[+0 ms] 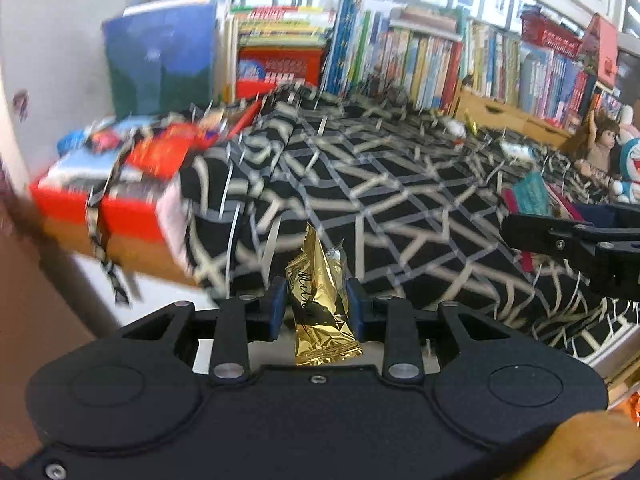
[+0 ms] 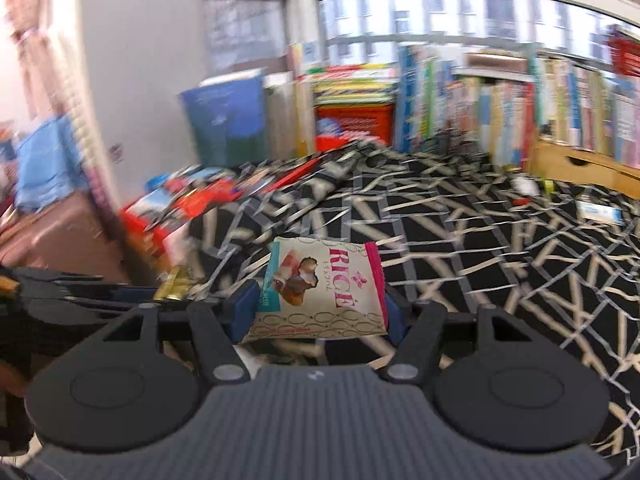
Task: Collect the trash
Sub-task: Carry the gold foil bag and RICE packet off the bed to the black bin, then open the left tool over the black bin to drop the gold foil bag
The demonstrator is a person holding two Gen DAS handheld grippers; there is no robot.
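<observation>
A black cloth with pale lines [image 1: 400, 184] covers the surface before me; books [image 1: 460, 60] line its far edge from 11 to 2 o'clock. My left hand-held gripper [image 1: 316, 308] clamps a gold wrapper [image 1: 320, 300]. My right hand-held gripper [image 2: 316, 308] clamps a rice snack packet [image 2: 320, 292].

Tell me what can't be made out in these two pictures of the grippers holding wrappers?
- Gold wrapper, left wrist view: its script is partly creased and covered by the left gripper pads, so unreadable.
- Rice snack packet, right wrist view: small print is blurred; the right gripper hides its side edges.
- Books: titles too blurred.
- Small items on the patterned cloth: too small to identify.
- No trash bin shows in either view.
</observation>
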